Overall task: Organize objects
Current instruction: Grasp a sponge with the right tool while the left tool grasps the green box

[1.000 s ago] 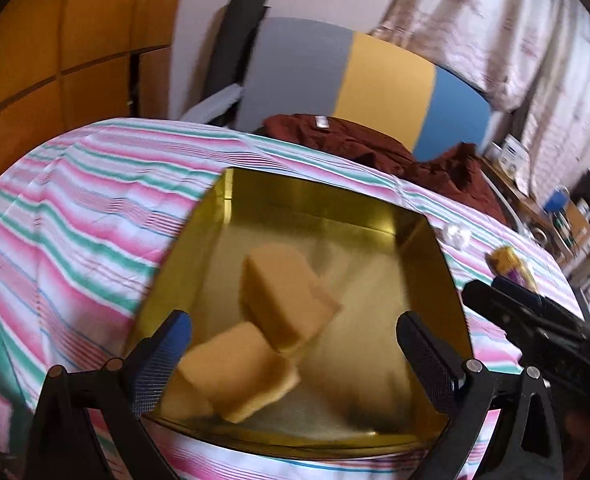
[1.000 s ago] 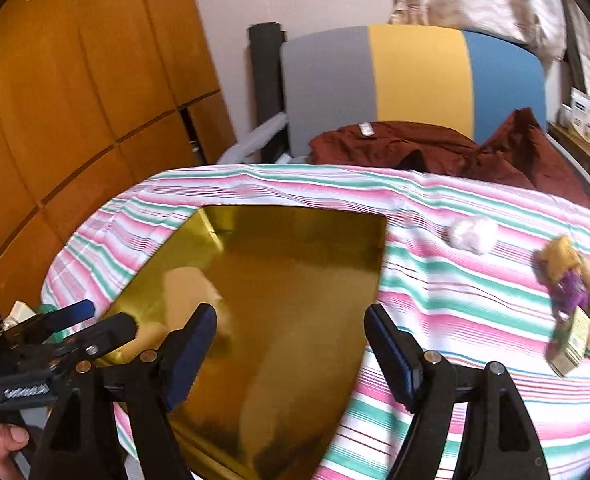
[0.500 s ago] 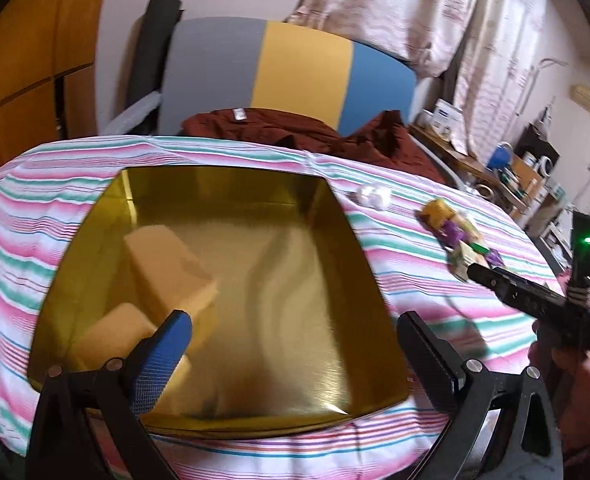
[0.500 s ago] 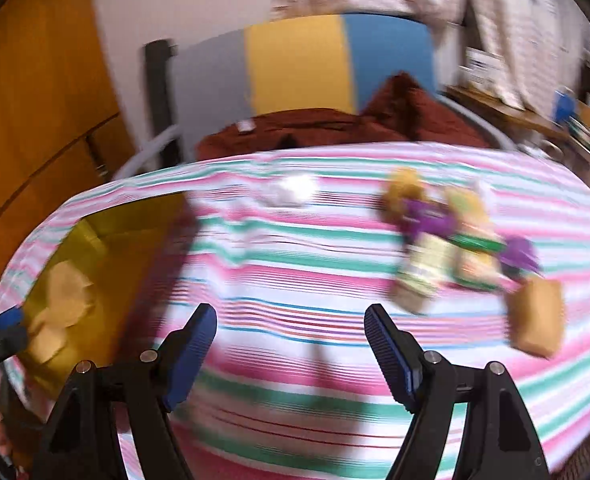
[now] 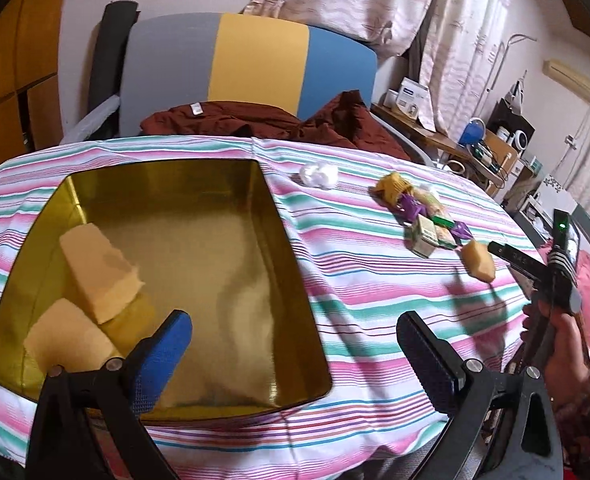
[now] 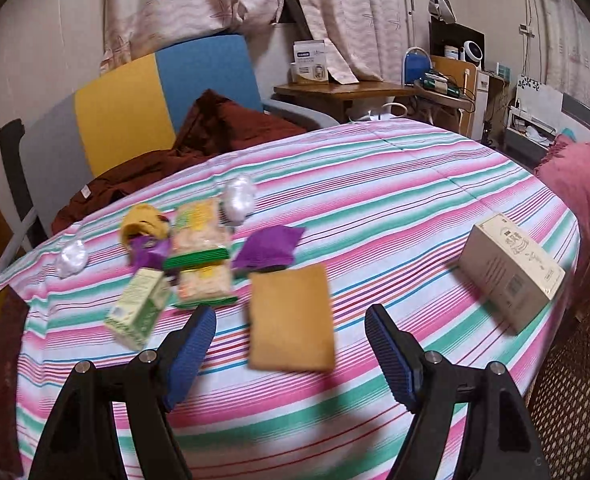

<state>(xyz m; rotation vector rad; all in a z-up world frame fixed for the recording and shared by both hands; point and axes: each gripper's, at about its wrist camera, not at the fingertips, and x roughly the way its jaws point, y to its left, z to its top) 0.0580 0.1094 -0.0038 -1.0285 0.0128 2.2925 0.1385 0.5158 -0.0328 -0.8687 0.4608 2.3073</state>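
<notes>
A gold tin (image 5: 283,248) lies on the striped cloth and holds yellow sponges (image 5: 99,272). My left gripper (image 5: 295,356) hangs open over the tin's near right corner, with nothing between its fingers. In the right wrist view my right gripper (image 6: 291,344) stands open just short of a flat tan sponge (image 6: 291,316) on the cloth. Left of that sponge lie a green carton (image 6: 139,308), snack packets (image 6: 199,240), purple wrappers (image 6: 269,246), a yellow piece (image 6: 143,222) and white wads (image 6: 239,198). The left wrist view shows the right gripper (image 5: 511,254) beside the same sponge (image 5: 479,260).
A beige box (image 6: 511,272) lies near the table's right edge. Behind the table stands a grey, yellow and blue chair (image 5: 255,64) with a dark red garment (image 5: 255,122) on it. A pink cushion (image 6: 583,176) and a cluttered desk (image 6: 375,90) are at the right.
My right gripper swung right from over the tin to the loose items and the tan sponge. My left gripper shifted right, so the tin now sits left in its view. Both stayed open.
</notes>
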